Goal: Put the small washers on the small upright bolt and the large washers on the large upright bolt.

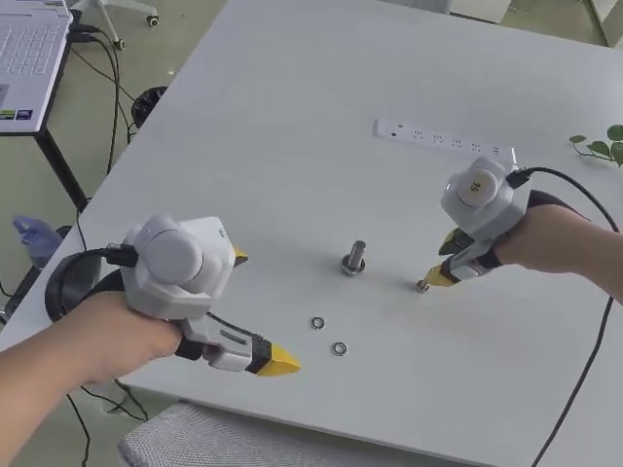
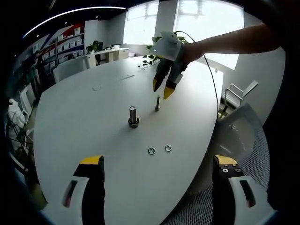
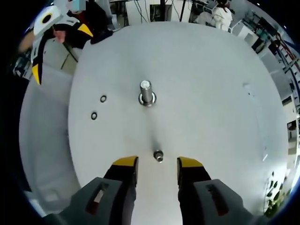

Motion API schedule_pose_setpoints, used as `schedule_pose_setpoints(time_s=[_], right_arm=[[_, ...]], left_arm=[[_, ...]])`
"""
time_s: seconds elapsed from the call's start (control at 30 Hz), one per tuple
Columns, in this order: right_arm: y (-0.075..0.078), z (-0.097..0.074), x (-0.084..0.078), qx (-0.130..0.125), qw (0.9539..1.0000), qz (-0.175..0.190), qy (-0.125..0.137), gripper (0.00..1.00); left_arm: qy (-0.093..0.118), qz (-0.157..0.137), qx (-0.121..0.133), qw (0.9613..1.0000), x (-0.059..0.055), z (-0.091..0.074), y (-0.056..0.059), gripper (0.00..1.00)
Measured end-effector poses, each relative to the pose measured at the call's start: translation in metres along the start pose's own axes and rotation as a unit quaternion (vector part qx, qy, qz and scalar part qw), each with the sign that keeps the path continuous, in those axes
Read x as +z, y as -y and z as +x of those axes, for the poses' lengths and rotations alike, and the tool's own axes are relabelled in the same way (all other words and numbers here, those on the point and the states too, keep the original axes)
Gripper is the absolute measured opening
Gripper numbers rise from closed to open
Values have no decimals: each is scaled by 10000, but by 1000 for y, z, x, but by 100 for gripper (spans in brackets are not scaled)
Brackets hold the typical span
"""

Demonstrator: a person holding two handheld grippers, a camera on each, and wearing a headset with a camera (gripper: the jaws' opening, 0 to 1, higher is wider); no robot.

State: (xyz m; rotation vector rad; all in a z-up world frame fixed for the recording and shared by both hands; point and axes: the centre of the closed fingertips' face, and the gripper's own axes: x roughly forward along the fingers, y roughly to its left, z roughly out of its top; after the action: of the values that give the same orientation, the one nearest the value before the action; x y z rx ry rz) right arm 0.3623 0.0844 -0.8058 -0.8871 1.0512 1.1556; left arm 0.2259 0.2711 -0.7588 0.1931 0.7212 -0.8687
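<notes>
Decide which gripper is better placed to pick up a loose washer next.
The left gripper: open, it sits nearer the loose washers; the right gripper is farther, at the small bolt.

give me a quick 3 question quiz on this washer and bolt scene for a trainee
1. True or false: the right gripper is shut on a washer.
2. How many loose washers lie flat on the table? A one, B two, C five.
3. Fill in: the right gripper's tips are at the ____ bolt.

Key:
1. False. Its jaws stand open and empty.
2. B.
3. Small. The small bolt stands right by the tips, and the large bolt is farther off.
</notes>
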Motion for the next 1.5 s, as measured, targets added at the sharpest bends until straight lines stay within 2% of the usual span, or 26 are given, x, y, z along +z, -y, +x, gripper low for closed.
schedule_pose_setpoints(time_s=[0.17, 0.43, 0.5, 0.7, 0.87, 1.2, 1.5], right_arm=[[-11, -6, 1, 56, 10000, -4, 37, 37], [-20, -12, 0, -3, 10000, -53, 47, 37], [-20, -16, 4, -106, 9997, -145, 155, 36], [-27, -19, 4, -64, 9998, -118, 162, 36], [-38, -19, 5, -5, 9998, -115, 177, 36], [-58, -17, 5, 115, 9996, -130, 243, 36], [-78, -1, -9, 257, 9994, -182, 142, 36]], left_arm=[[-2, 32, 1, 10000, 2, -3, 5, 99], [-29, 97, 28, 9999, 1, -4, 9, 99], [-15, 104, 36, 9999, 2, -4, 9, 99], [-6, 99, 53, 9999, 0, -4, 9, 99], [-31, 132, 25, 9999, -1, -4, 13, 99], [-64, 142, 38, 9999, -3, -7, 8, 98], [-96, 145, -9, 9998, -4, -5, 9, 97]])
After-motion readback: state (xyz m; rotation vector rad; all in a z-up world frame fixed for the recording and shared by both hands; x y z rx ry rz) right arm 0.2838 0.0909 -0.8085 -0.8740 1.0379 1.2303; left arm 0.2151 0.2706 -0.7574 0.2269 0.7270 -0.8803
